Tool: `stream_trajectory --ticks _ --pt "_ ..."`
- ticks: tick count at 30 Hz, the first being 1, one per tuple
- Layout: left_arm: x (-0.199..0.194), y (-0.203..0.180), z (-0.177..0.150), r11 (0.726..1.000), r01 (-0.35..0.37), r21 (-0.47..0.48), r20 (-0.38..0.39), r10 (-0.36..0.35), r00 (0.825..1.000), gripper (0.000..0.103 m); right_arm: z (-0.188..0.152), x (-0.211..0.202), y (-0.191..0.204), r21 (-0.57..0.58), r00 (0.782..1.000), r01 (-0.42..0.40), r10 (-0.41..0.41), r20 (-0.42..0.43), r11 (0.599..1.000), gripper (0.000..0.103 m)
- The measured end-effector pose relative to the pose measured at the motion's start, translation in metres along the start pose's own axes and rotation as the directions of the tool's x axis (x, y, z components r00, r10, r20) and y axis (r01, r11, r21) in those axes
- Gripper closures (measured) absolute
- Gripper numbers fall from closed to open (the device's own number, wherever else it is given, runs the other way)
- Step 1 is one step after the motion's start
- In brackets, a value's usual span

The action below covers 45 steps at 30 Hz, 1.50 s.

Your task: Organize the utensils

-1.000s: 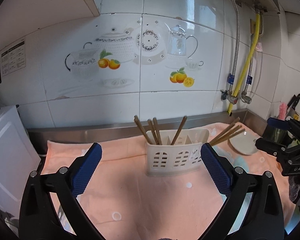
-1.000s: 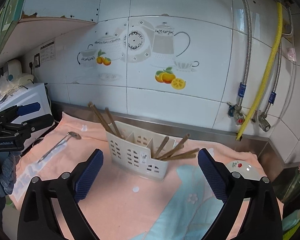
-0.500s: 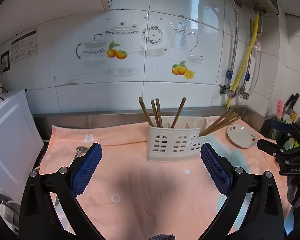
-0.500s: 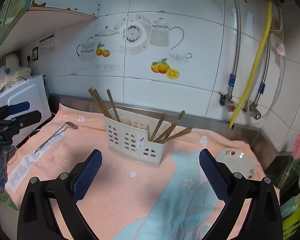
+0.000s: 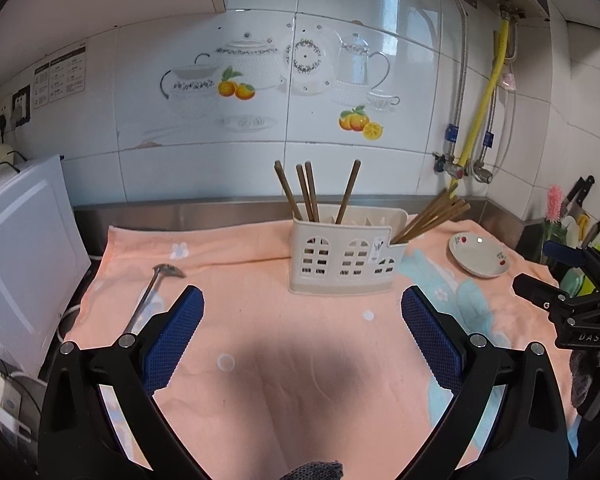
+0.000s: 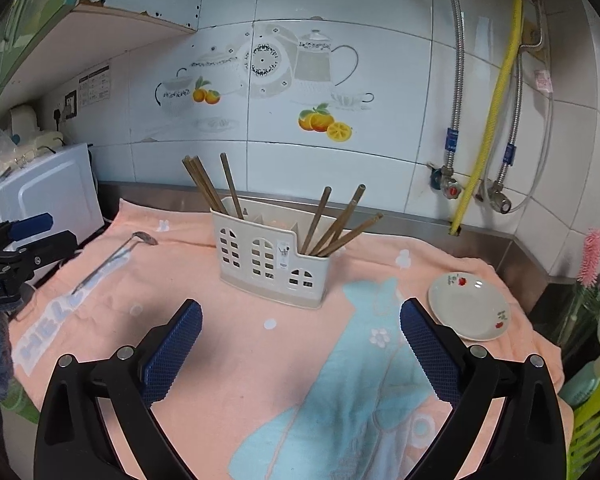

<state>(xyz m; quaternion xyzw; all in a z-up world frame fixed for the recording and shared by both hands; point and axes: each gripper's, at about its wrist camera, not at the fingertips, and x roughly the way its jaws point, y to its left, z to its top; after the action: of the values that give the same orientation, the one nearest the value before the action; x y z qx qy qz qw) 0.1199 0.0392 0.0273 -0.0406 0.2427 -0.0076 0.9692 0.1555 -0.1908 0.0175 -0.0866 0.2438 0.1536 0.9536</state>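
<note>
A cream utensil holder stands on a peach towel, with brown chopsticks upright in its left end and more chopsticks leaning out of its right end. A metal spoon lies on the towel at the left. My left gripper is open and empty, in front of the holder. My right gripper is open and empty, also short of the holder. Each gripper shows at the edge of the other's view.
A small white saucer sits on the towel at the right. A white appliance stands at the left edge. Pipes and a yellow hose run down the tiled wall. Knives and a green rack are far right.
Both grippers have drawn back and risen from the holder, which now looks smaller. The spoon and the saucer have come into full view. Both stay open.
</note>
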Motion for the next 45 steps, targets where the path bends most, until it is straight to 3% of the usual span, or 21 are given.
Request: stream_trajectory --ticks 15,45 --pt "-0.010 -0.004 -0.021 1.000 0.015 -0.011 -0.017 -0.015 1.000 0.005 -0.025 -0.013 0.002 0.046 1.000 -0.004 0.005 -0.010 0.999 0.007" --pt "-0.026 -0.004 -0.038 1.000 -0.010 -0.004 -0.015 0.010 1.000 0.005 -0.029 -0.029 0.007 0.058 1.000 -0.006 0.005 0.011 0.998 0.007"
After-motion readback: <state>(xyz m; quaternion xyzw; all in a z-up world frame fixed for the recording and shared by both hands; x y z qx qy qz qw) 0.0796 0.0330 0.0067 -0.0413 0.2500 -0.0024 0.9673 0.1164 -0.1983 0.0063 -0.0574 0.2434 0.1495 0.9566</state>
